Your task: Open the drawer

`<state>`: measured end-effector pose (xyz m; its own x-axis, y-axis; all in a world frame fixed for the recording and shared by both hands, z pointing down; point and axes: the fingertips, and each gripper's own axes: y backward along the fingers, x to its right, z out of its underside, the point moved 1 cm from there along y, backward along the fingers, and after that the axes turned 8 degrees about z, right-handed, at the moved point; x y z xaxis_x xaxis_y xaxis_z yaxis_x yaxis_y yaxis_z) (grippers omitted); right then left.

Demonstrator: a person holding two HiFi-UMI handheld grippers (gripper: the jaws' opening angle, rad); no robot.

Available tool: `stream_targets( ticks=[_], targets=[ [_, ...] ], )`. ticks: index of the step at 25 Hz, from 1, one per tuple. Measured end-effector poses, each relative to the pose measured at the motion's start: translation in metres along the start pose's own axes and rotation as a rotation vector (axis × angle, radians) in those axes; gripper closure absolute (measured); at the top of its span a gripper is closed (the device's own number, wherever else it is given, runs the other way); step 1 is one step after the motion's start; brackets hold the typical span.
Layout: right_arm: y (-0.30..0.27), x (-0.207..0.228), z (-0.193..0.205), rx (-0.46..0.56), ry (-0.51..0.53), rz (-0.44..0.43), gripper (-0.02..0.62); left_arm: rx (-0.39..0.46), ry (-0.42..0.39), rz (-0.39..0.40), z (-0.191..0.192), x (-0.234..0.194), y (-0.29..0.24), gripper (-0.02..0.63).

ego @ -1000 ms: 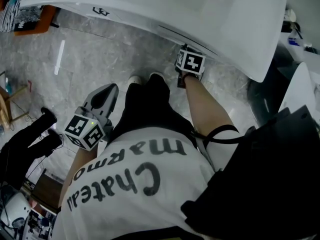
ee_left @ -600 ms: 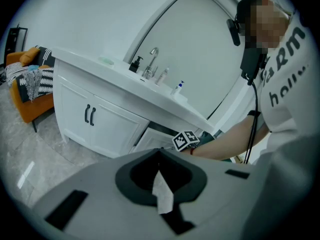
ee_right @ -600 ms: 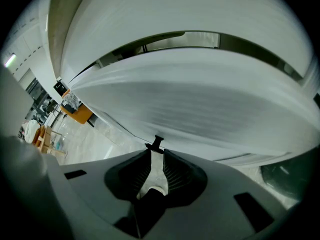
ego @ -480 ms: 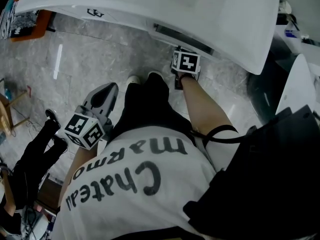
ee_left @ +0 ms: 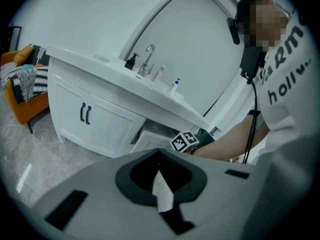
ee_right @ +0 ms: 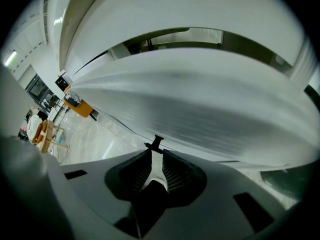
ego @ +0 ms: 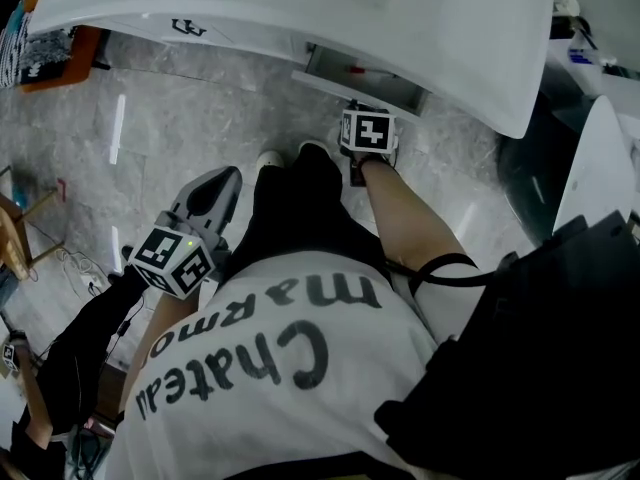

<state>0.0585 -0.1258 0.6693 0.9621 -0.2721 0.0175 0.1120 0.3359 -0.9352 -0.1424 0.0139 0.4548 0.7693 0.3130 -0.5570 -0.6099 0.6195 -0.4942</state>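
The white drawer [ego: 352, 76] stands partly pulled out from under the vanity counter [ego: 430, 28], its inside showing. My right gripper [ego: 366, 118] is at the drawer's front. In the right gripper view, my right gripper [ee_right: 155, 151] is shut on the small black drawer handle [ee_right: 156, 143], against the white drawer front [ee_right: 210, 104]; its jaws have just been closing on that handle. My left gripper [ego: 222, 180] hangs low at the left beside the person's leg, away from the vanity. In its own view the left gripper [ee_left: 159, 168] is shut, its jaws holding nothing.
The vanity has a cupboard with two black door handles [ee_left: 85, 114], and a faucet [ee_left: 148, 59] with bottles on top. An orange chair [ee_left: 22, 96] stands at its left end. The person's shoes [ego: 290, 156] are on the grey marble floor [ego: 170, 128] just before the drawer.
The drawer has slid out from under the counter, its inside now showing. My right gripper came back toward the person with the handle. The left gripper stayed put.
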Motion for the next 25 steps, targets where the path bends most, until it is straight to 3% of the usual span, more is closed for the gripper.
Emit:
stream_targets(
  ticks=[9,17,25],
  targets=[
    [0.004,-0.006,0.011,0.019,-0.006,-0.010,0.525,-0.008,-0.001,0.005,0.002,-0.003,0.004,0.597],
    [0.005,-0.005,0.011,0.047,0.052,0.036,0.537,-0.017,0.001,0.015,0.004,-0.007,0.000,0.597],
    [0.005,-0.006,0.012,0.040,0.090,0.025,0.549,-0.029,0.003,0.028,0.003,-0.010,-0.005,0.597]
  ],
)
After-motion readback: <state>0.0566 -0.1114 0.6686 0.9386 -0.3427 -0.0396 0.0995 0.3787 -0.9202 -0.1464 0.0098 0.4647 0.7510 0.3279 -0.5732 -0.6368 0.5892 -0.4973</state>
